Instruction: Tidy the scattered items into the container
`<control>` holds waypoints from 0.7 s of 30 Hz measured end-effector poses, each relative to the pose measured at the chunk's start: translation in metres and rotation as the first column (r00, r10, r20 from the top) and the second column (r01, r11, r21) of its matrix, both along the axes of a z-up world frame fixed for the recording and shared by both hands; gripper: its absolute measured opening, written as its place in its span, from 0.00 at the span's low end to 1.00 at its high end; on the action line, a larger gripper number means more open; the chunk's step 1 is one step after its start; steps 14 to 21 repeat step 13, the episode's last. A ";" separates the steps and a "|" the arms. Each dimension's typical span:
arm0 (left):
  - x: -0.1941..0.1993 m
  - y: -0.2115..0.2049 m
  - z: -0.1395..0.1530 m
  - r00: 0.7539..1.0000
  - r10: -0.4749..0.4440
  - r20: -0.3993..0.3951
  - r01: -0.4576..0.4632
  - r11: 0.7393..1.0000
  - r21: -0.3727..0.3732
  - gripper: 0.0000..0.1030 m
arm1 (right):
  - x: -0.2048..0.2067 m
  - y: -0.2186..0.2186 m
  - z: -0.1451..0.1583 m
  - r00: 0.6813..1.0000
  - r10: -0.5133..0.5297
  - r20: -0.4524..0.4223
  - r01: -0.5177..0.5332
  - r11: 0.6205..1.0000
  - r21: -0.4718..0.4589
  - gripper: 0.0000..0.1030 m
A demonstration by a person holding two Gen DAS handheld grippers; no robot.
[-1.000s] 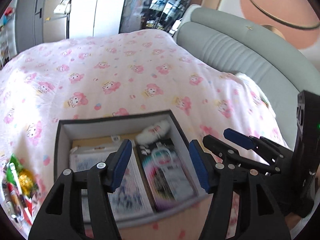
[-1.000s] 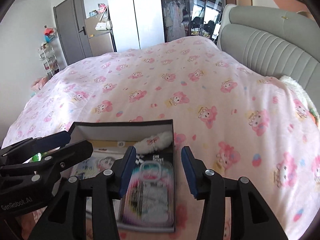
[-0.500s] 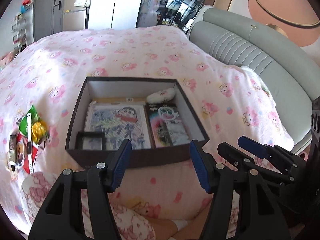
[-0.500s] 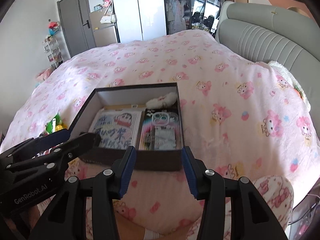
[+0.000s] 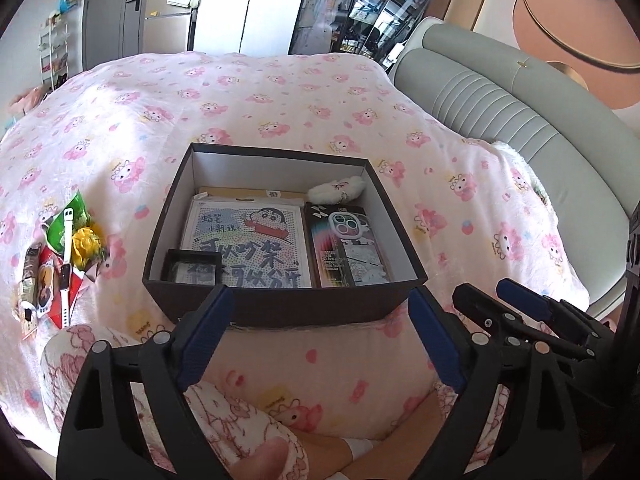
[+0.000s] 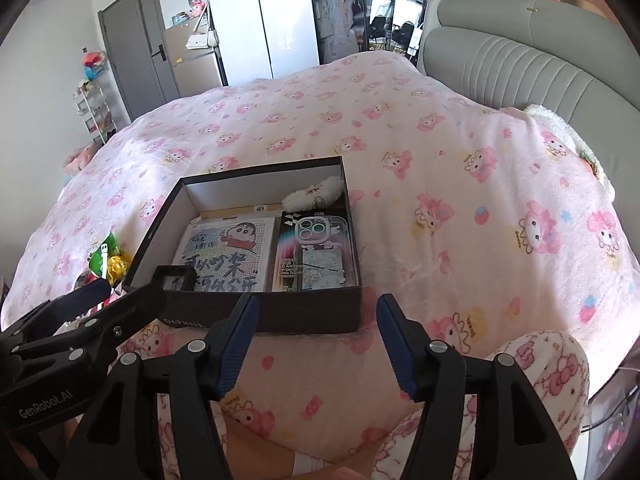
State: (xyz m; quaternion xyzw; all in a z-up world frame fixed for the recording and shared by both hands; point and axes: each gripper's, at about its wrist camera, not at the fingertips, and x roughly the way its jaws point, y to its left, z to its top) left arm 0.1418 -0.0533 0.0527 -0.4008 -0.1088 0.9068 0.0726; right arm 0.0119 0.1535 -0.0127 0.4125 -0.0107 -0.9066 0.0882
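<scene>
A dark open box (image 5: 280, 310) (image 6: 280, 316) sits on the pink bed. Inside lie a cartoon picture pack (image 5: 248, 244), a phone case package (image 5: 348, 244) (image 6: 316, 248), a small black frame (image 5: 192, 266) and a white fluffy toy (image 5: 340, 190). Left of the box on the blanket lie scattered items: snack packets (image 5: 68, 220), a yellow wrapped thing (image 5: 85, 245) and a white watch (image 5: 66, 264). My left gripper (image 5: 320, 336) is open and empty, held back from the box's near wall. My right gripper (image 6: 316, 340) is open and empty, also short of the box.
A grey padded headboard (image 5: 500, 104) runs along the right. A white plush (image 6: 560, 128) lies by it. Wardrobes and a door (image 6: 132, 52) stand behind the bed. My knees in pink pyjamas (image 5: 248, 416) are below the grippers.
Both grippers have pulled back and up from over the box, which now shows whole and farther away. Both stay open and empty.
</scene>
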 end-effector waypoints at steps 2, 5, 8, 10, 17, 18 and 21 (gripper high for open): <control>-0.002 0.002 0.001 1.000 0.003 -0.003 -0.003 1.000 -0.012 0.90 | 0.000 0.001 0.001 1.000 -0.009 -0.006 0.009 1.000 0.010 0.56; -0.002 0.005 0.003 1.000 -0.002 -0.015 0.002 1.000 -0.019 0.93 | 0.001 0.004 0.002 1.000 -0.022 -0.008 0.022 1.000 0.015 0.56; -0.002 0.007 0.003 1.000 -0.006 -0.019 0.006 1.000 -0.020 0.94 | -0.001 0.007 0.003 1.000 -0.023 -0.005 0.024 1.000 0.013 0.56; -0.002 0.008 0.003 1.000 -0.006 -0.019 0.006 1.000 -0.027 0.94 | -0.001 0.007 0.003 1.000 -0.026 -0.010 0.026 0.999 0.022 0.56; -0.002 0.010 0.003 1.000 -0.006 -0.019 0.005 0.999 -0.034 0.94 | 0.000 0.007 0.004 1.000 -0.027 -0.016 0.028 0.999 0.032 0.56; -0.002 0.010 0.003 1.000 -0.006 -0.019 0.005 0.999 -0.034 0.94 | 0.000 0.007 0.004 1.000 -0.027 -0.016 0.028 0.999 0.032 0.56; -0.002 0.010 0.003 1.000 -0.006 -0.019 0.005 0.999 -0.034 0.94 | 0.000 0.007 0.004 1.000 -0.027 -0.016 0.028 0.999 0.032 0.56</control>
